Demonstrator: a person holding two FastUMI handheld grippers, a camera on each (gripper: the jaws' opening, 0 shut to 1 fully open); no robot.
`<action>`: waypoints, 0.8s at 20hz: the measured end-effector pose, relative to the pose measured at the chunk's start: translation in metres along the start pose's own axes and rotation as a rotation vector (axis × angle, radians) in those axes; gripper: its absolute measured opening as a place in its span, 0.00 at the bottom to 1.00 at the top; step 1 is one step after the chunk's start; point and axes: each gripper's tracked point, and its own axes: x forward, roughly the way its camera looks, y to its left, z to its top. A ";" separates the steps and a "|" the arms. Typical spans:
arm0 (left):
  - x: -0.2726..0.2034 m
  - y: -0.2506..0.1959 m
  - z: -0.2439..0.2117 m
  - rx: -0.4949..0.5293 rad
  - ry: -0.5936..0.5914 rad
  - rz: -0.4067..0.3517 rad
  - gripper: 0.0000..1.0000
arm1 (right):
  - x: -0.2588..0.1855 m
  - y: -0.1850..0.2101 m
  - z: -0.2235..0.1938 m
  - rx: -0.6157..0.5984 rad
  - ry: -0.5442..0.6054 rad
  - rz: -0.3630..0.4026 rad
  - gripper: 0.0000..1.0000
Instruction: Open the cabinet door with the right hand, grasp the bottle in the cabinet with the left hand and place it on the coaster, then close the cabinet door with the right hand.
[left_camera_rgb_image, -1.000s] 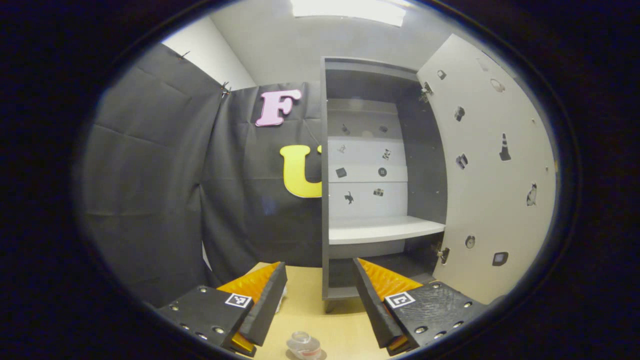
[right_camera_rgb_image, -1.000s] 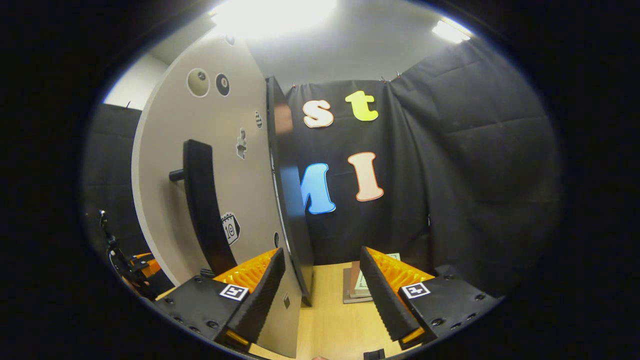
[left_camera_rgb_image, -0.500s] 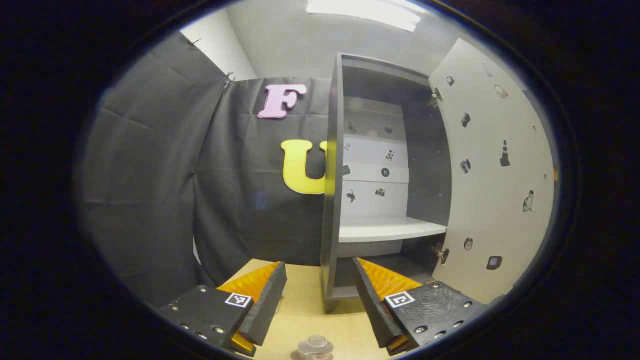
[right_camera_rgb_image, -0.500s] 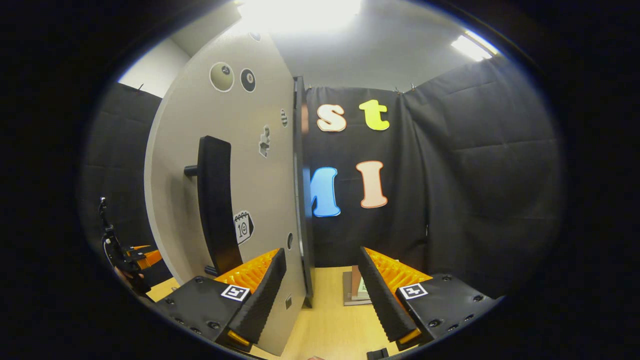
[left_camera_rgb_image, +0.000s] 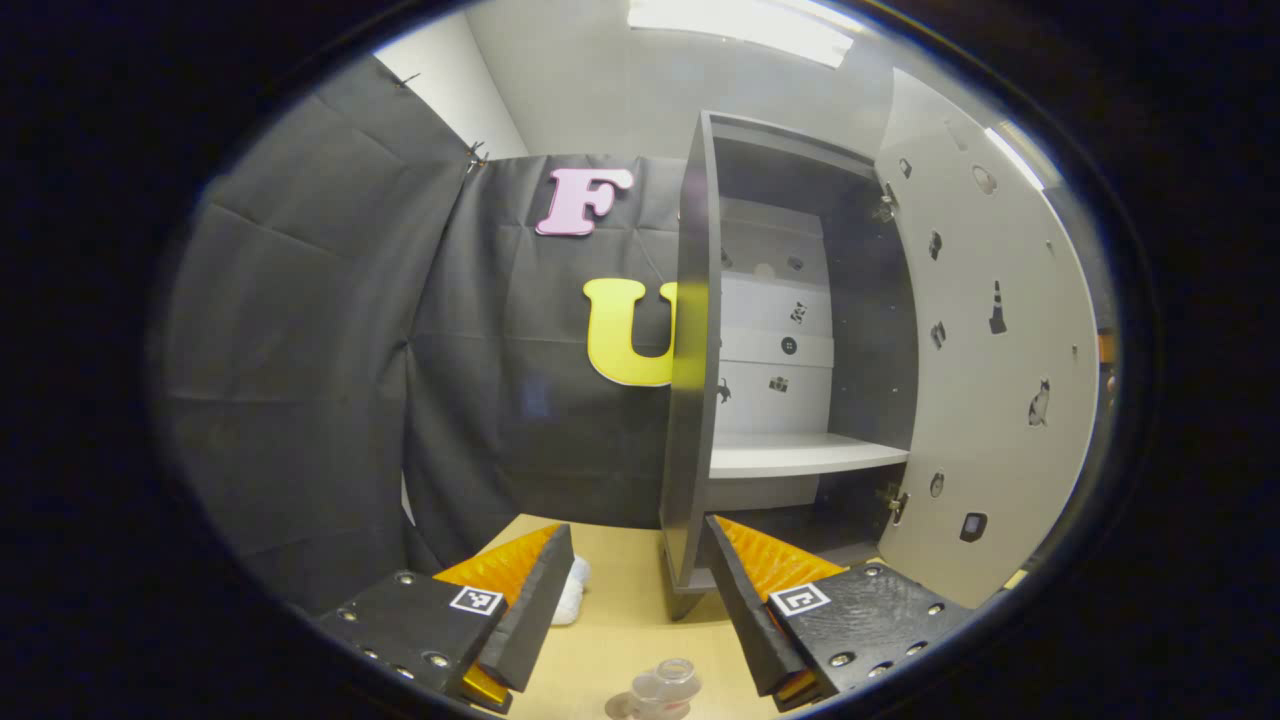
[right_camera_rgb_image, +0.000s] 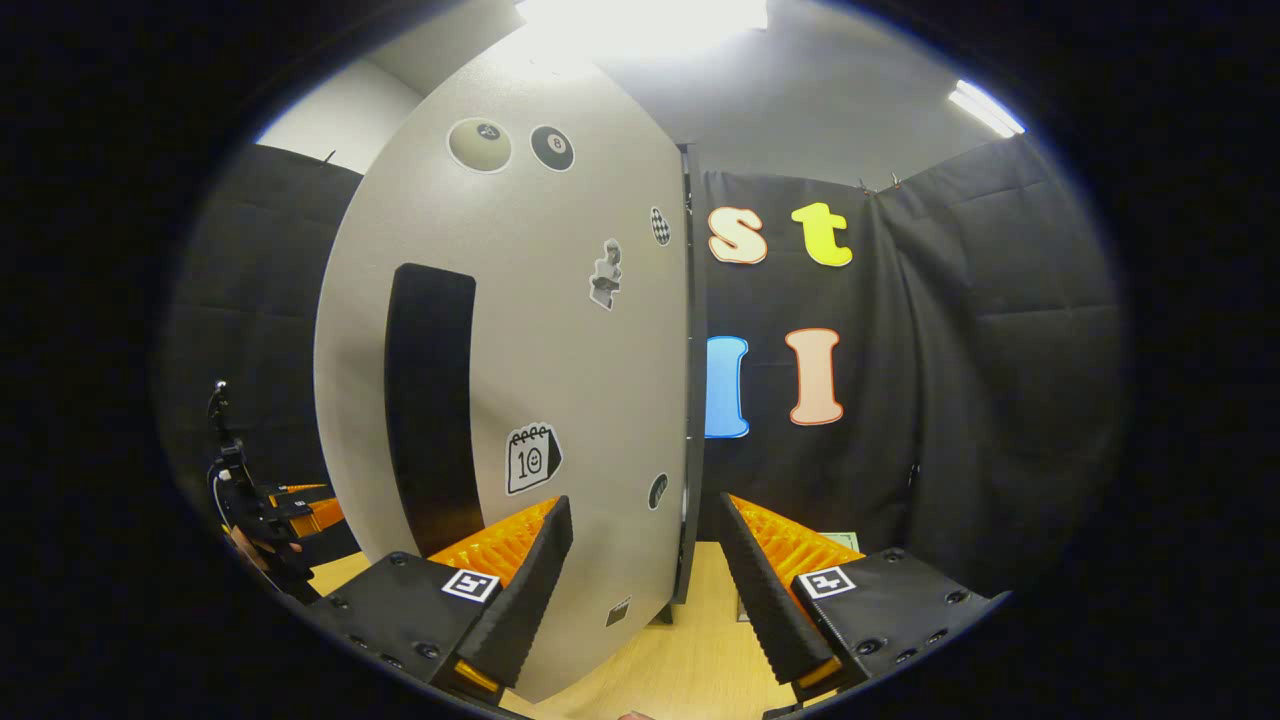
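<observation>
Two of the three steps look finished, judging from how things lie. The cabinet (left_camera_rgb_image: 790, 330) stands on the pale wooden worktop (left_camera_rgb_image: 610, 640) with its interior showing, and its shelf (left_camera_rgb_image: 800, 455) is bare, with no bottle on it. The cabinet door (right_camera_rgb_image: 560, 350), grey and dotted with small stickers, is swung out from the carcass; in the right gripper view its outer face with the long black handle (right_camera_rgb_image: 430, 400) sits close ahead, and in the left gripper view its inner face stands to the right of the opening. Closing that door appears to be the step left. The right hand-held gripper (right_camera_rgb_image: 640, 560) has its jaws spread wide and grips nothing, with the door's lower edge lying between and just ahead of the fingers, so it seems placed to push or swing the panel home. The left hand-held gripper (left_camera_rgb_image: 635, 590) is likewise spread open and empty, held above the worktop. Just below it, at the bottom edge of the left gripper view, the clear bottle (left_camera_rgb_image: 662, 690) stands upright on the worktop, seen from above; the coaster cannot be made out under it, so whether it sits squarely there cannot be told. A small white object (left_camera_rgb_image: 572, 590) lies beside the left finger.
</observation>
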 end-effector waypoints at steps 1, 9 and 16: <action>-0.003 0.003 -0.001 0.006 -0.002 0.003 0.80 | 0.003 0.005 -0.001 0.002 0.002 0.012 0.93; -0.017 0.037 -0.004 0.006 0.014 0.048 0.83 | 0.049 0.036 -0.012 0.010 0.028 0.071 0.93; -0.021 0.070 -0.003 0.015 0.022 0.101 0.83 | 0.077 0.055 -0.018 0.057 0.044 0.080 0.93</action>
